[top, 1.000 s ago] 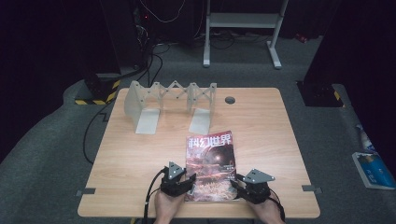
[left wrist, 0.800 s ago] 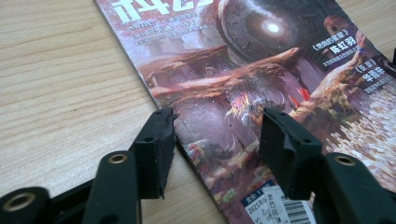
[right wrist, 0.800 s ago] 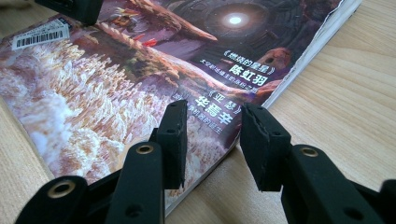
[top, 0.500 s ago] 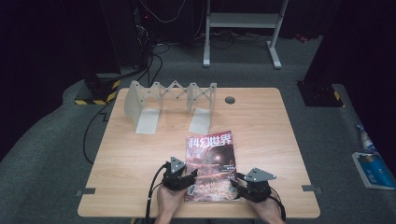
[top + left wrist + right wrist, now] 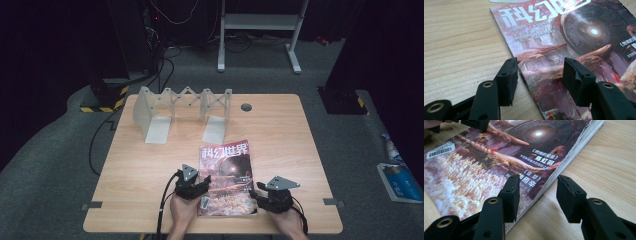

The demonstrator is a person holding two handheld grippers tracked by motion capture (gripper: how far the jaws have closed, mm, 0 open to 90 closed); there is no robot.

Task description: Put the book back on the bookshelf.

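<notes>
A magazine [image 5: 225,170] with a reddish sci-fi cover lies flat near the table's front edge. My left gripper [image 5: 202,182] sits at its left side. In the left gripper view the jaws [image 5: 539,75] straddle the magazine's [image 5: 564,37] spine edge, one over the wood and one over the cover; they have just been closing a little and stand apart from it. My right gripper [image 5: 258,189] is at the right side. Its jaws [image 5: 537,195] straddle the page edge of the magazine [image 5: 499,152] and have just been opening, gripping nothing.
The wooden table [image 5: 150,165] carries a grey folding bookend rack [image 5: 182,107] at the back left and a cable hole [image 5: 246,107]. A blue and white pack [image 5: 397,180] lies on the floor at the right. A metal stand [image 5: 260,22] stands behind the table.
</notes>
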